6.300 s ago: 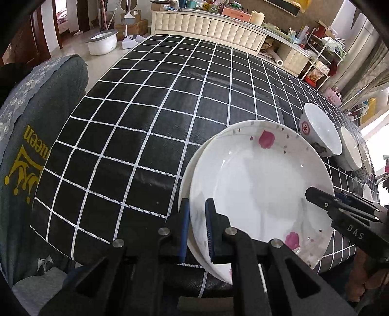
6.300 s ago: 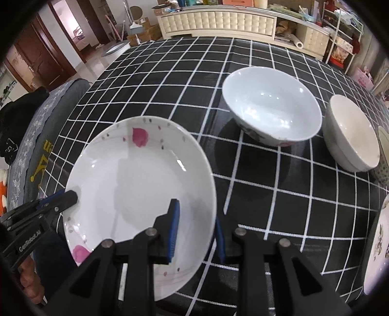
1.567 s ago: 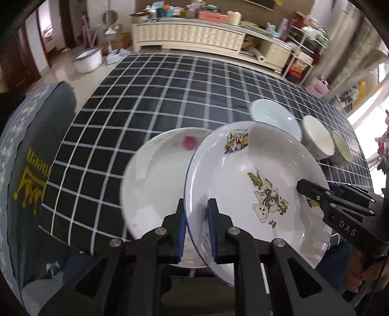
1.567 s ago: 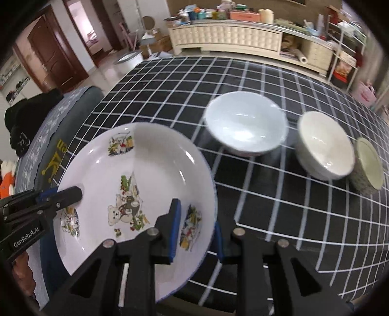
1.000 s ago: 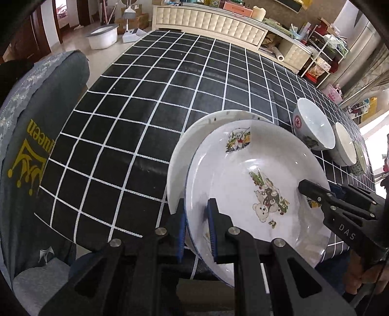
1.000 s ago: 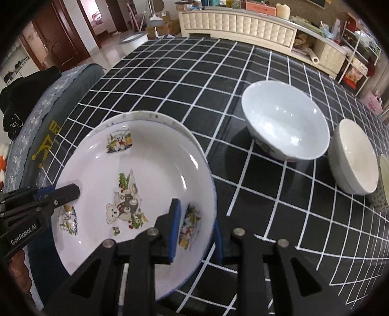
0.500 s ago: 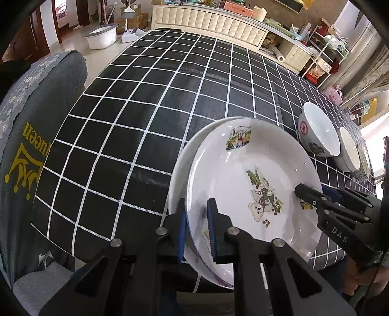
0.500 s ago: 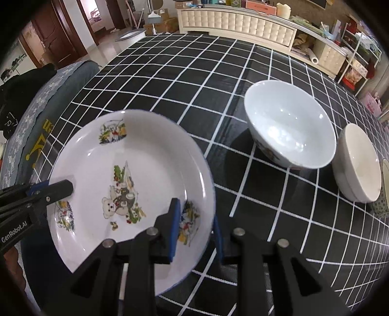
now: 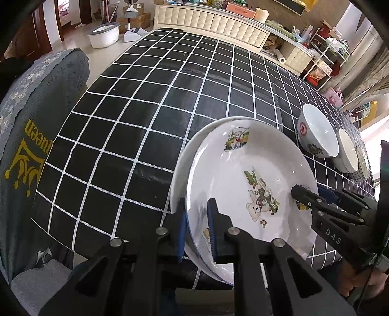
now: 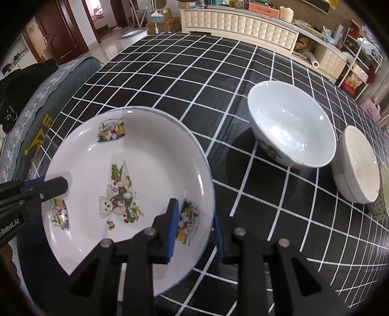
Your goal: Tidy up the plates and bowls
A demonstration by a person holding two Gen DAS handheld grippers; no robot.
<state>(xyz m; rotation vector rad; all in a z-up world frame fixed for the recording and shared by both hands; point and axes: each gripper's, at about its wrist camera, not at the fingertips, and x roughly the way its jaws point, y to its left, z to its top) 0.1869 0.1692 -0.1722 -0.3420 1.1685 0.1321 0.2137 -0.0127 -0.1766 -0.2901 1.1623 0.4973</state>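
Observation:
A white plate with bear pictures (image 9: pixel 252 184) (image 10: pixel 126 184) rests on top of a plainer white plate (image 9: pixel 184 155) near the front edge of the checked table. My left gripper (image 9: pixel 195 226) straddles the bear plate's left rim, and its jaws stand slightly apart around it. My right gripper (image 10: pixel 194 226) straddles the right rim, with a gap beside the outer pad. Each gripper shows in the other's view: the right one (image 9: pixel 313 197) and the left one (image 10: pixel 43 187). A large white bowl (image 10: pixel 291 126) (image 9: pixel 316 131) and a smaller cream bowl (image 10: pixel 357 165) (image 9: pixel 347 153) stand to the right.
A small patterned cup (image 10: pixel 383 192) stands past the cream bowl at the right edge. A grey chair back (image 9: pixel 26 136) with yellow print is at the table's left side. The black checked tablecloth (image 9: pixel 170 92) stretches away toward a cream cabinet (image 9: pixel 214 21).
The bear plate was carried over and lowered onto the plain plate. In the last half second it settled, and both grippers' jaws have loosened slightly around its rim.

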